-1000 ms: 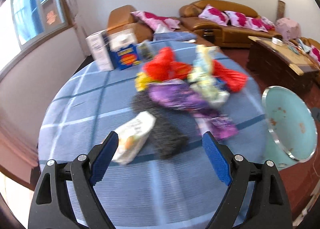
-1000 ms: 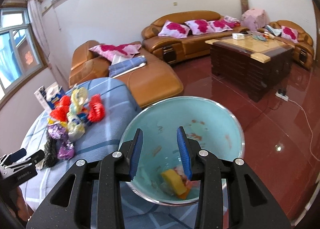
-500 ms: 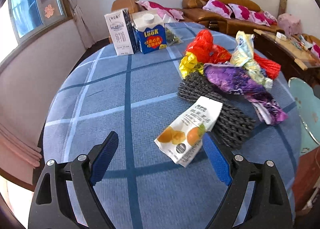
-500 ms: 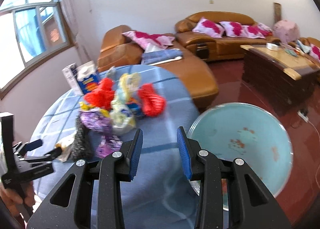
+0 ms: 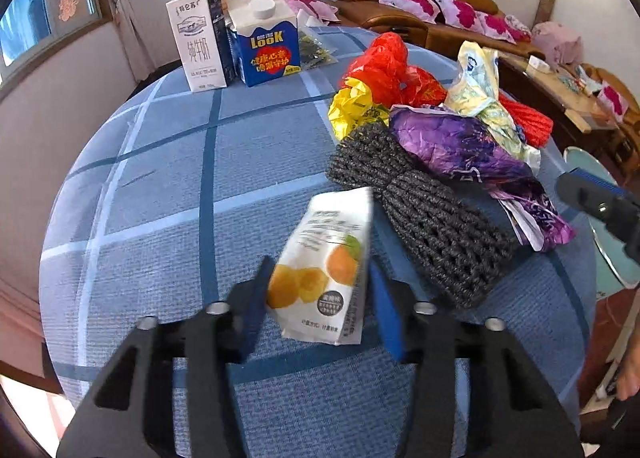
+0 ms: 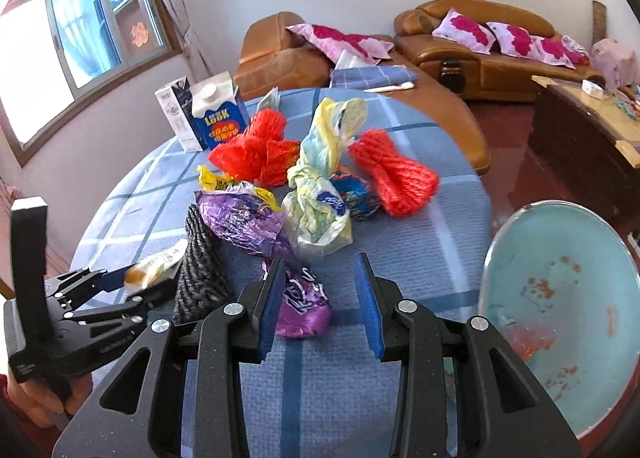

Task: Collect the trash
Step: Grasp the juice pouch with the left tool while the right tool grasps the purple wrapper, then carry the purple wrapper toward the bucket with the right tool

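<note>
A round table with a blue checked cloth [image 5: 168,186] has bare room on its left half. The left gripper [image 5: 318,294] is closing its jaws around a white snack packet [image 5: 326,270] near the front edge; contact is unclear. The right gripper [image 6: 320,298], jaws partly apart and opening, empty, hangs over a purple wrapper [image 6: 302,308]. A teal bin [image 6: 560,298] stands just beyond the table's right edge.

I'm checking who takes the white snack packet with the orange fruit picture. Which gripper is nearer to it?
Left. The left gripper is closing around the white snack packet; the right gripper hangs apart, over the purple wrapper.
</note>
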`<state>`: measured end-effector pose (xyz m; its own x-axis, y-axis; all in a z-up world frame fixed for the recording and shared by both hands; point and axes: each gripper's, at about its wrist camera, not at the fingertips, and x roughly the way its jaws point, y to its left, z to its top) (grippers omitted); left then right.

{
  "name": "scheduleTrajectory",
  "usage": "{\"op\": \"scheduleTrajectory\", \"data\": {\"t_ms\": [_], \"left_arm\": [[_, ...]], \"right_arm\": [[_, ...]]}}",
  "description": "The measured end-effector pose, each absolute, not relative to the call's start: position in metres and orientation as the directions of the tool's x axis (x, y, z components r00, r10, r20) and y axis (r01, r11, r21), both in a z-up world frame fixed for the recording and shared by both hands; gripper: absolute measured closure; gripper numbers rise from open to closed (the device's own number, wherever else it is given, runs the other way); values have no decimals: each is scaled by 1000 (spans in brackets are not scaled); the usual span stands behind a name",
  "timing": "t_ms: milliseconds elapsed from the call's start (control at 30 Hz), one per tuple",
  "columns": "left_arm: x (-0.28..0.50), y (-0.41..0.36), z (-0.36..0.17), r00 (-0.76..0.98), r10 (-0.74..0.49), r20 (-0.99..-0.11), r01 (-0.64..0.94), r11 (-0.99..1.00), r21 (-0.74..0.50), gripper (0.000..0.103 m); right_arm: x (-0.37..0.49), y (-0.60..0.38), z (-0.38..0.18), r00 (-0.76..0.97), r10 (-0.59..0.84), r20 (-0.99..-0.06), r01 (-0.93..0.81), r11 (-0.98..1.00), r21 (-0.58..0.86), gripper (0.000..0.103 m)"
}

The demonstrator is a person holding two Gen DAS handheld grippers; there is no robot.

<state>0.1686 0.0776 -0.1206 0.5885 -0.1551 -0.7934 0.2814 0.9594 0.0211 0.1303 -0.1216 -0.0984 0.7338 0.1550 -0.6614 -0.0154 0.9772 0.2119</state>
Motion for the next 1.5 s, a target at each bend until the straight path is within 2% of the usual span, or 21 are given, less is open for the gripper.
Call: {"op": "scheduleTrajectory", "data": {"t_ms": [100, 267, 400, 567, 800, 1133, 1500], "left_arm": [[169, 82, -121, 598, -144, -789, 249, 968, 12, 69], [165, 103, -116, 624, -119, -773, 144, 989, -36, 70], [159, 116, -111, 646, -74, -760, 86, 996, -24, 70], [152, 127, -105, 651, -59, -757, 45, 998, -39, 70], [146, 134, -100, 657, -49, -753, 10, 998, -56, 70], [130, 127, -84, 687, -42, -726, 0, 998, -58, 70], [111, 99, -58, 732, -27, -681, 30, 1000, -7, 70]], "right_arm": [[138, -117, -102, 720, 173, -672, -29, 975, 220, 63], [147, -107, -110, 691, 194, -697, -51, 974, 221, 63], [151, -104, -117, 668, 193, -719, -49, 975, 216, 63], [149, -102, -117, 665, 217, -714, -81, 972, 219, 76], [132, -102, -99, 711, 218, -668, -102, 973, 209, 83], [102, -124, -69, 783, 224, -581, -71, 959, 274, 84], [75, -156, -53, 837, 154, -525, 13, 954, 301, 84]]}}
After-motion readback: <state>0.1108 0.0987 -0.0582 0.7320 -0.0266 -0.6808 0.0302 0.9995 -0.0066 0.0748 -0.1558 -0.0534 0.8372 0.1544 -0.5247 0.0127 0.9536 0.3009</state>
